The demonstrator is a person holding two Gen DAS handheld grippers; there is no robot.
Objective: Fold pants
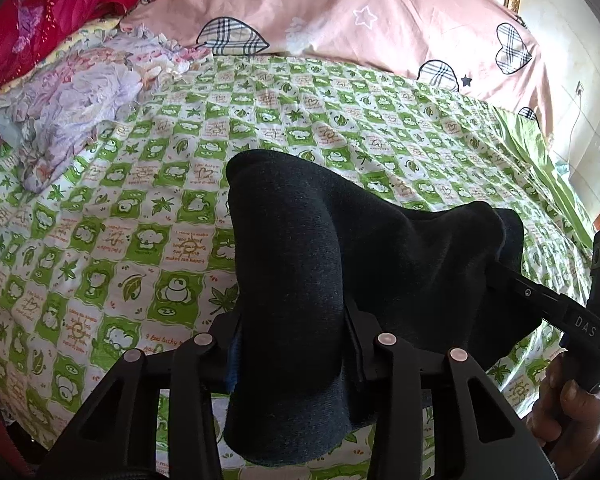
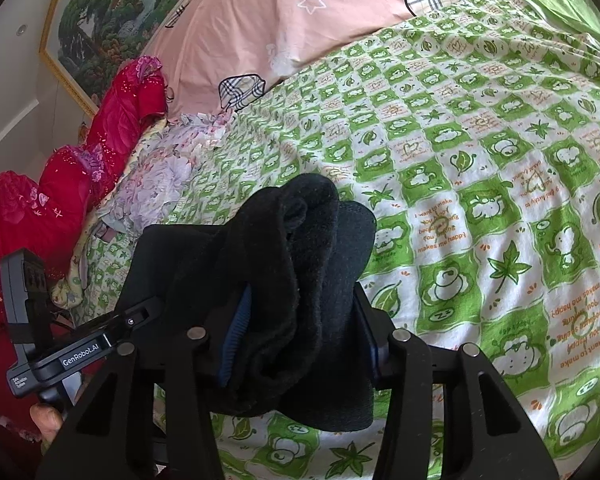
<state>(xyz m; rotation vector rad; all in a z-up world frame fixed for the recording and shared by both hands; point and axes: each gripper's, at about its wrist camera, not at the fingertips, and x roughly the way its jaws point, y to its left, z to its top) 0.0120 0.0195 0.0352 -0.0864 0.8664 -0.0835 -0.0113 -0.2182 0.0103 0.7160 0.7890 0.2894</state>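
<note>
The black pants hang bunched between both grippers, lifted above the green-and-white checked bed sheet. My left gripper is shut on one edge of the pants; the cloth drapes over and hides its fingertips. My right gripper is shut on the pants too, with a thick fleecy fold rising out between its blue-padded fingers. The right gripper shows at the right of the left wrist view. The left gripper shows at the left of the right wrist view.
A pink quilt with plaid hearts lies along the far side of the bed. A floral cloth pile and a red blanket lie at the far left. A framed painting hangs on the wall.
</note>
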